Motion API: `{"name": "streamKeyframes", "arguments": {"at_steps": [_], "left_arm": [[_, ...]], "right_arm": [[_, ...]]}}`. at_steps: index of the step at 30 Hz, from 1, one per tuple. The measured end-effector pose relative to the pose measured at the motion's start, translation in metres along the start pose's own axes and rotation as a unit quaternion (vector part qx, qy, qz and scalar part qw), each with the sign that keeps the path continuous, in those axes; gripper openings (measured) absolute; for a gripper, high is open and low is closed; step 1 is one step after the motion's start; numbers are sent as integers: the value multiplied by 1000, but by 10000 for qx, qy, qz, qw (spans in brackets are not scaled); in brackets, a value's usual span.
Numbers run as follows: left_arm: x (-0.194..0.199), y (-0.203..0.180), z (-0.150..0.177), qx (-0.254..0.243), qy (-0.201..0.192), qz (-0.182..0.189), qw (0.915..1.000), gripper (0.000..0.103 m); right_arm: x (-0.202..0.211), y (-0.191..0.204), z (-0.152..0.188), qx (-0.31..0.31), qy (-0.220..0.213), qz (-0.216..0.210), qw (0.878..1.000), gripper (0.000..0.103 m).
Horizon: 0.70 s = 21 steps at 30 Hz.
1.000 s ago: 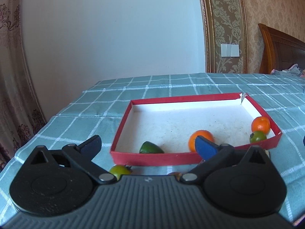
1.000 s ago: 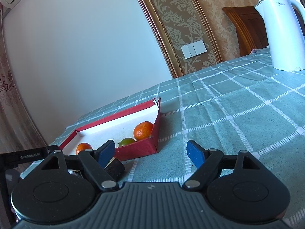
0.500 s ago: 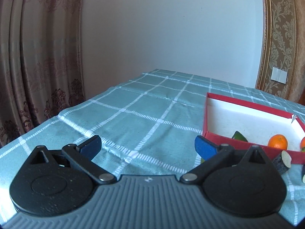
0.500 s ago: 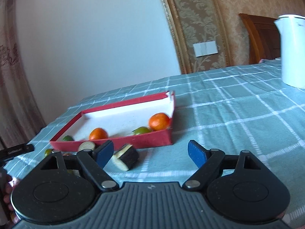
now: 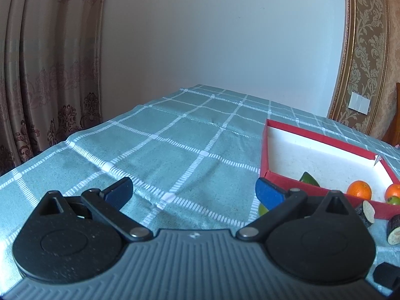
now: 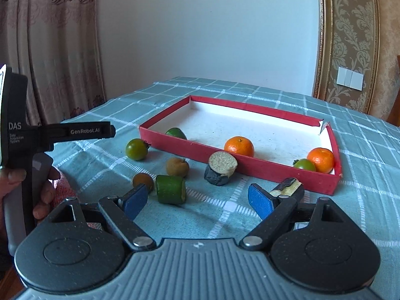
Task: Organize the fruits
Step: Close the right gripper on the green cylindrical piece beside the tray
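A red tray with a white floor holds two oranges, a green tomato and a green piece. On the cloth in front lie a green tomato, a brown kiwi, a small brown fruit, a green cucumber chunk and two dark eggplant pieces. My right gripper is open and empty above the cloth, just short of them. My left gripper is open and empty over bare cloth, left of the tray.
The table carries a teal checked cloth. Its left edge drops off toward curtains. The hand-held left gripper shows at the left of the right wrist view. A wall with a light switch stands behind.
The left gripper has swung left, so the tray slid to its right edge. The right gripper has turned left and back, now facing the tray and the loose pieces. Both stayed open.
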<state>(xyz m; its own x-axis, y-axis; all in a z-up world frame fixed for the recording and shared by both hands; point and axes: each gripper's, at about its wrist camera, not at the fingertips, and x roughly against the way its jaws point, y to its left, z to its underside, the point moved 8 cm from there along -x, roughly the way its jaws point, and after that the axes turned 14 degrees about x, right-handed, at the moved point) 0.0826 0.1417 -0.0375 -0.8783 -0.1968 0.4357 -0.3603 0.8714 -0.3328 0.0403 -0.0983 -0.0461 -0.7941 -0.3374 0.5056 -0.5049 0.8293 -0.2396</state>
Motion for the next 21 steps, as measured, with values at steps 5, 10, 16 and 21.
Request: {"name": "streamKeyframes", "arguments": {"at_steps": [5,10,16,21], "left_arm": [[2,-1,0,-26,-46,41,10000,103],[2,0,0,23,-40,70,10000,103],[1,-1,0,36,-13,90,10000,103],[0,0,1,48,11,85,10000,103]], "right_arm": [[-14,13,-1,307,122,-57,9994,85],[-30,16,-3,316,282,-188,9989,71],[-46,18,-1,335,453,-307,9979,53],[-50,23,-3,370,423,-485,9972,32]]}}
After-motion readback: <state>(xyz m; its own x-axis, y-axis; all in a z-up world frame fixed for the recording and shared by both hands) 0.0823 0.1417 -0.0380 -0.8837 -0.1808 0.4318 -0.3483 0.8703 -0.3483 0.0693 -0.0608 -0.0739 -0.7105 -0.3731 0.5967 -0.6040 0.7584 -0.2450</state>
